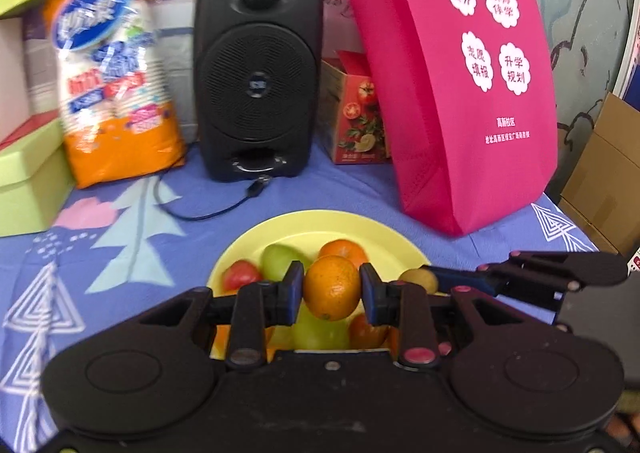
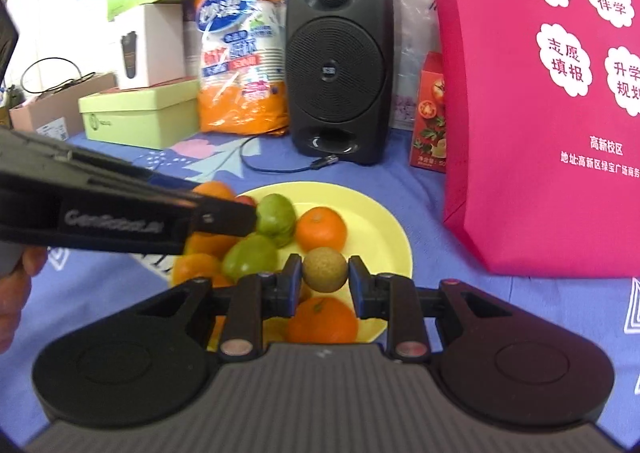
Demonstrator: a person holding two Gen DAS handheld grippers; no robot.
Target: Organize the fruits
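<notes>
A yellow plate (image 1: 304, 227) (image 2: 376, 213) on the blue patterned cloth holds several fruits: oranges (image 2: 321, 229), green fruits (image 2: 274, 213) and a red one (image 1: 240, 275). My left gripper (image 1: 331, 289) is shut on an orange (image 1: 331, 287), held above the plate. My right gripper (image 2: 324, 268) is shut on a small brown round fruit (image 2: 324, 268) over the plate's near side. In the left wrist view that brown fruit (image 1: 420, 279) shows at the right gripper's tip. The left gripper's body crosses the right wrist view from the left, over the plate.
Behind the plate stand a black speaker (image 1: 258, 69) with a loose cable (image 1: 208, 209), an orange packet of paper cups (image 1: 112, 73), a red tomato box (image 1: 356, 113) and a pink bag (image 1: 460, 73). Green boxes (image 2: 136, 117) sit at the left. A hand (image 2: 16, 285) shows at the left edge.
</notes>
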